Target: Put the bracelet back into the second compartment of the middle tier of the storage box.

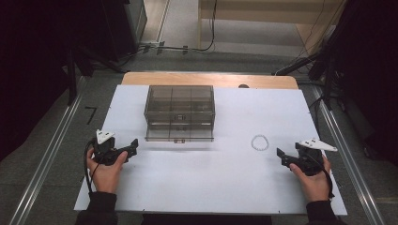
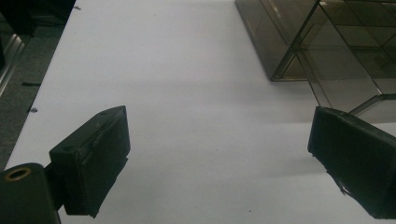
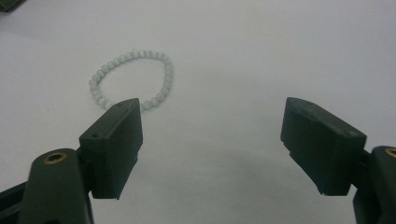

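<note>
Both grippers wide, holding nothing; right gripper point(image 3: 212, 144) sits near bead bracelet point(image 3: 132, 79). Risk: flat beads skid from the pads on the slick counter point(image 1: 211, 178), likely if closing off-centre.

Smoky clear plastic drawer box point(image 1: 179, 112), glossy bead bracelet point(image 1: 259, 142), matt white table point(image 1: 211, 178).

Bare table point(image 1: 197, 173) between both grippers, drawer box point(image 1: 179, 112) the one obstacle, bracelet point(image 1: 259, 142) beside it
</note>
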